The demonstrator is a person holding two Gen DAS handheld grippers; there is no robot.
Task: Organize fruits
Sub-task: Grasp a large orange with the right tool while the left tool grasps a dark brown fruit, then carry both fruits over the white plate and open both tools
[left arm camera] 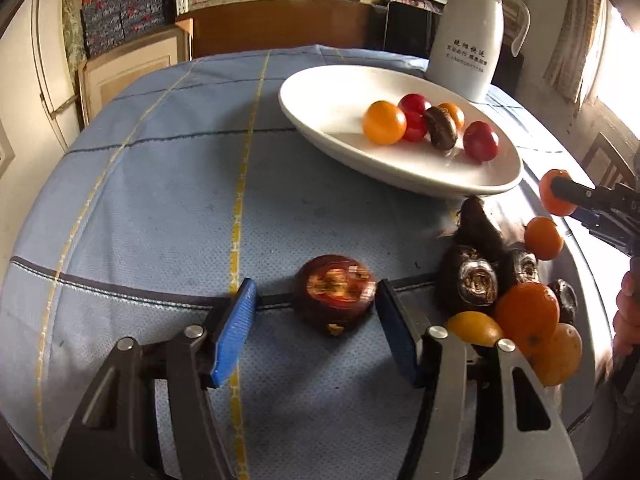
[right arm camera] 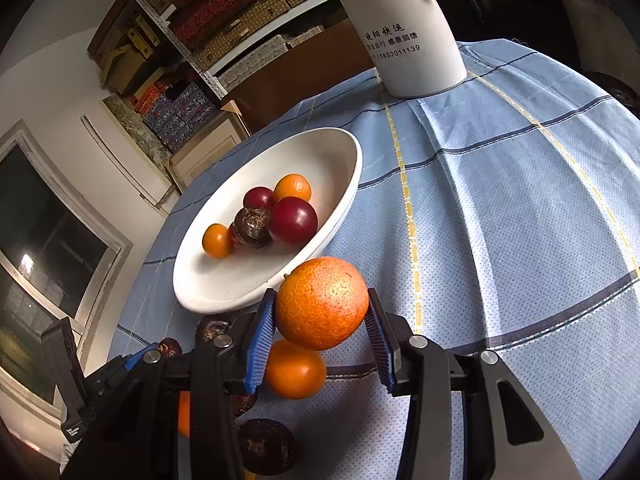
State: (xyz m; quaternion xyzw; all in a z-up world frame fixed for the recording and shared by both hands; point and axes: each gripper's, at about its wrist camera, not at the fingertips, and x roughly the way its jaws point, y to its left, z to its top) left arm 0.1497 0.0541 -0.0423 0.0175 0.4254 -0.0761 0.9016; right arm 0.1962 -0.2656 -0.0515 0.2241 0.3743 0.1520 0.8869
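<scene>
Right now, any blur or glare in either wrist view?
Left wrist view: dark round fruit between the jaws is motion-smeared, window glare blows out the right edge. Right wrist view: held orange sharp, no blown highlights; fisheye bends the tablecloth lines.

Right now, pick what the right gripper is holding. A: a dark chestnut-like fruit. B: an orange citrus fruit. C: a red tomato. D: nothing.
B: in the right wrist view the right gripper has its blue pads pressed on both sides of the orange citrus fruit, lifted near the white plate.

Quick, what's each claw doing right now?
Left gripper: open, jaws either side of a dark brown fruit on the table.
Right gripper: shut on an orange.
</scene>
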